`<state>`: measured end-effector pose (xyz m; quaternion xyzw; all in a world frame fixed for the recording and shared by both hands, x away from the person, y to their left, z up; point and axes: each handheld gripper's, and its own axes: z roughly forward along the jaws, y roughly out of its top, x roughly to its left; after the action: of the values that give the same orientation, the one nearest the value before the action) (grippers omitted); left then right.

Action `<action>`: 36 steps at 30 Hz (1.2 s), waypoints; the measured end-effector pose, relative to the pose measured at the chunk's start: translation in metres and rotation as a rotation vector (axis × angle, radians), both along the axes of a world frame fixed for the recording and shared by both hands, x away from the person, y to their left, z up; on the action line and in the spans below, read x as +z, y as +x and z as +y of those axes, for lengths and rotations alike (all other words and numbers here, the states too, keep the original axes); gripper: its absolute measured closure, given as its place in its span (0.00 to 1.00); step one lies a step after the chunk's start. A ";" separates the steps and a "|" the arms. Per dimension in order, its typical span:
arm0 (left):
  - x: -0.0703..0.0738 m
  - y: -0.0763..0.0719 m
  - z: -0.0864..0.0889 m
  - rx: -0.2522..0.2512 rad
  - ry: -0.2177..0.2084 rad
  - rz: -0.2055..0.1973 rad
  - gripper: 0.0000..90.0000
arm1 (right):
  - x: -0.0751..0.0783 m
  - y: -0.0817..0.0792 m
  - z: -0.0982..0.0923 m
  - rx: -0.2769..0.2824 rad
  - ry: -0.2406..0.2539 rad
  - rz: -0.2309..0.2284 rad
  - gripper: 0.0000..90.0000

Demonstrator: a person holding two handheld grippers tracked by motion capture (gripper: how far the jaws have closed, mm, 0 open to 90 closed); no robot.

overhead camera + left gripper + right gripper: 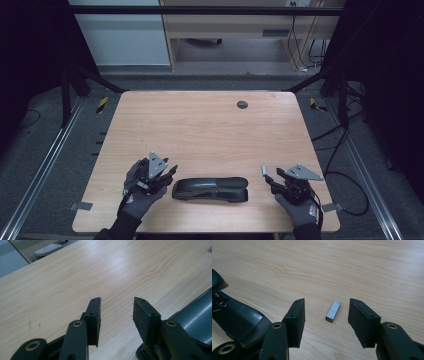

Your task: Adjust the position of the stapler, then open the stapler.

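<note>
While flanking stapler [210,189] | left gripper [116,312] spread | right gripper [326,317] spread around staples [333,311]

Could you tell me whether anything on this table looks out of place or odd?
Only mildly: a small silver strip of staples lies loose on the wooden table, outside the long black stapler, between the open right gripper's jaws. Nothing appears spilled or damaged.

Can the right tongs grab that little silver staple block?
Probably yes. The right tongs are open with the staple block lying on bare table between the pads, nothing in the way; the stapler sits off to one side.
</note>
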<state>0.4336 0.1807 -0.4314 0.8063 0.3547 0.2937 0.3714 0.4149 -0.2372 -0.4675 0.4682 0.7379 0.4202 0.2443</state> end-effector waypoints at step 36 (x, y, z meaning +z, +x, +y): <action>0.040 -0.035 -0.031 -0.251 0.064 -0.017 0.40 | -0.007 0.002 0.003 0.012 -0.032 0.010 0.51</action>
<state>0.3983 0.1494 -0.3914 0.8532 0.2385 0.2628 0.3822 0.4166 -0.2341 -0.4742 0.4619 0.7485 0.4076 0.2456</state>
